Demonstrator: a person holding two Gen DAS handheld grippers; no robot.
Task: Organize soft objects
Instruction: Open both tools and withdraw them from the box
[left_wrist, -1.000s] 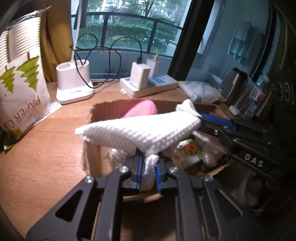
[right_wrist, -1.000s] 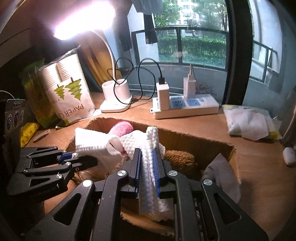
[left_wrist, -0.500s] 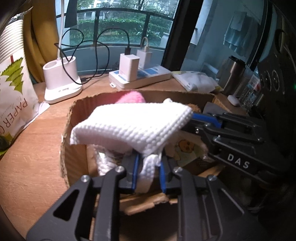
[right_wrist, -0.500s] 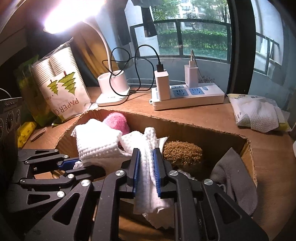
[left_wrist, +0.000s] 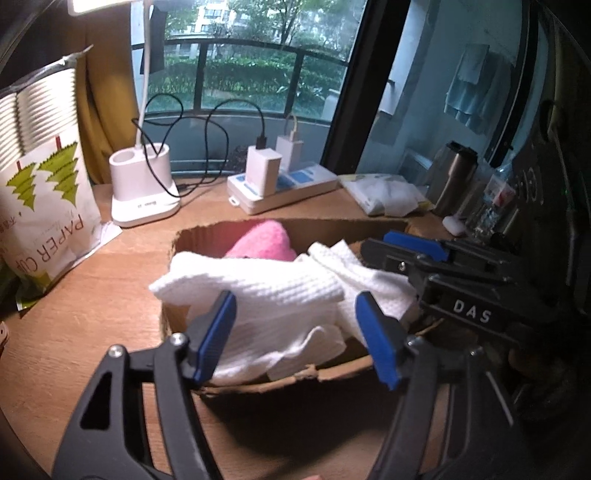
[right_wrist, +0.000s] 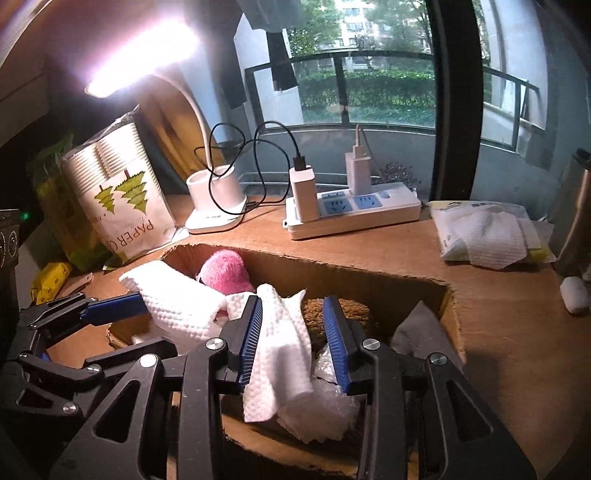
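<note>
A white waffle-weave cloth (left_wrist: 266, 306) lies draped across the open cardboard box (left_wrist: 332, 373), over the other soft things. My left gripper (left_wrist: 295, 332) is open, its blue pads on either side of the cloth's near edge. My right gripper (right_wrist: 293, 339) is open too, with the cloth's other end (right_wrist: 284, 350) hanging loose between its pads. A pink plush (right_wrist: 225, 271), a brown fuzzy piece (right_wrist: 354, 314) and a grey cloth (right_wrist: 417, 336) also lie in the box (right_wrist: 369, 273).
On the wooden desk behind the box stand a white lamp base (left_wrist: 142, 192), a power strip with chargers (right_wrist: 351, 210), a paper-cup bag (left_wrist: 40, 192), a tissue pack (right_wrist: 487, 232) and a steel flask (left_wrist: 454, 181).
Both grippers have opened and let go of the white cloth, which has dropped onto the box. The left gripper has pulled back a little.
</note>
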